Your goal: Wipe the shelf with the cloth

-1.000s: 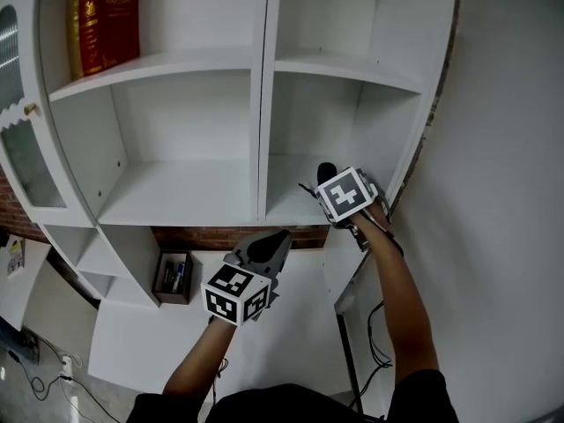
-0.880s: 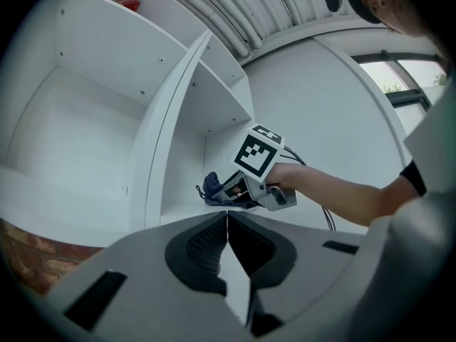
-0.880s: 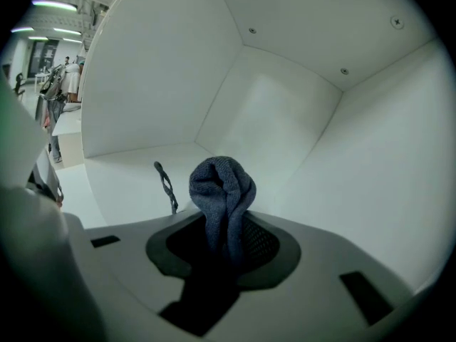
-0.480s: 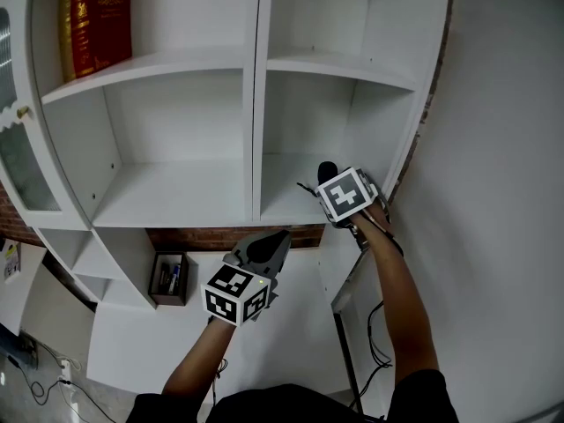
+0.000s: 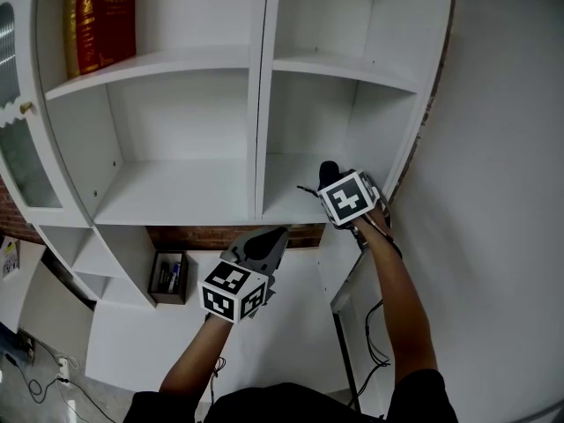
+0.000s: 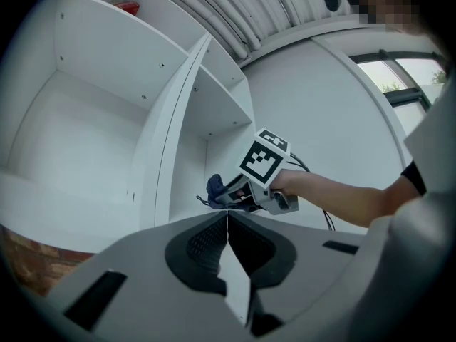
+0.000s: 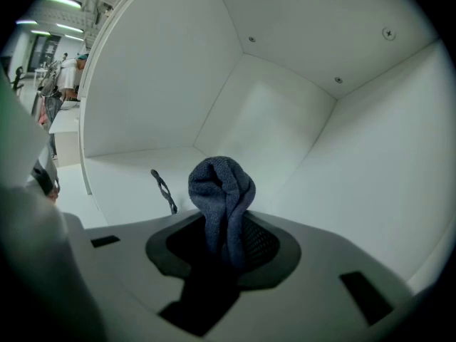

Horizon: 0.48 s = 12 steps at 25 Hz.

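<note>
Right gripper (image 7: pixel 226 251) clamped on the blue cloth (image 7: pixel 222 191) w/ it just inside the shelf (image 5: pixel 291 203), left gripper (image 6: pixel 228 237) shut & empty, so wiping's prob barely started.

the left hand-held gripper (image 6: pixel 228 228) has its 2 jaws pressed together with nothing between them. it is held low in front of the body, jaws pointing forward and up, its marker cube (image 5: pixel 234 293) turned toward the head camera. the bare left forearm (image 5: pixel 196 359) rises to it from below. the right hand-held gripper (image 7: pixel 225 228) is clamped on a bunched dark blue cloth (image 7: pixel 222 185) that sticks out past the jaw tips. the right arm (image 5: pixel 401 302) stretches further forward than the left, bare up to a dark sleeve (image 5: pixel 421 393). the 2 grippers are apart.
</note>
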Each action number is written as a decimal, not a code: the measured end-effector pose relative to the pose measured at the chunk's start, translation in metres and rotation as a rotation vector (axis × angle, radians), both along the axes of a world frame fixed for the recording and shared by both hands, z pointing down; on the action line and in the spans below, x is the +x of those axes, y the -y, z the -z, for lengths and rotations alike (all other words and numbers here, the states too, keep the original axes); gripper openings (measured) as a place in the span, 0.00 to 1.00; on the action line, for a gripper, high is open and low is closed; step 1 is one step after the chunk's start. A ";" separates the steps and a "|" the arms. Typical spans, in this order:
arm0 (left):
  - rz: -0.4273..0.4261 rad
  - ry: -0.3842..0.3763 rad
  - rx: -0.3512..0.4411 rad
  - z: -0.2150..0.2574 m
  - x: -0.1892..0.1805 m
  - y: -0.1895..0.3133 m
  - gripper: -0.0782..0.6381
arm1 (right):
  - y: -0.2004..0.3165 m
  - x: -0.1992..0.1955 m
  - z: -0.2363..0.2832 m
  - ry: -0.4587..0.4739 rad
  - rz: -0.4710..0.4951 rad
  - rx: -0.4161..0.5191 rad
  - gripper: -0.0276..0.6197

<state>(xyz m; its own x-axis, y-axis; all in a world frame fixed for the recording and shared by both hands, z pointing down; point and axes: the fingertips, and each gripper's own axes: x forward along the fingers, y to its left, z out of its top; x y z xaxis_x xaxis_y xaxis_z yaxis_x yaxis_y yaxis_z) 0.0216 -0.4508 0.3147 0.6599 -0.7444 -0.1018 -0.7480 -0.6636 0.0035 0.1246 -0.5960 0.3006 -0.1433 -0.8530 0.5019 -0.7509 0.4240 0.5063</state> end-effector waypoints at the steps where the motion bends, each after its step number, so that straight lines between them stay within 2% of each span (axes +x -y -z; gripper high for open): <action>1: 0.001 0.001 0.001 0.001 -0.001 0.000 0.13 | 0.001 -0.007 0.004 0.013 0.031 0.026 0.24; 3: 0.000 0.007 0.004 0.002 -0.003 0.000 0.13 | -0.001 -0.015 0.010 0.034 0.072 0.062 0.24; 12: 0.000 0.025 0.016 0.007 -0.007 -0.010 0.13 | -0.029 -0.016 0.012 0.098 0.074 0.096 0.24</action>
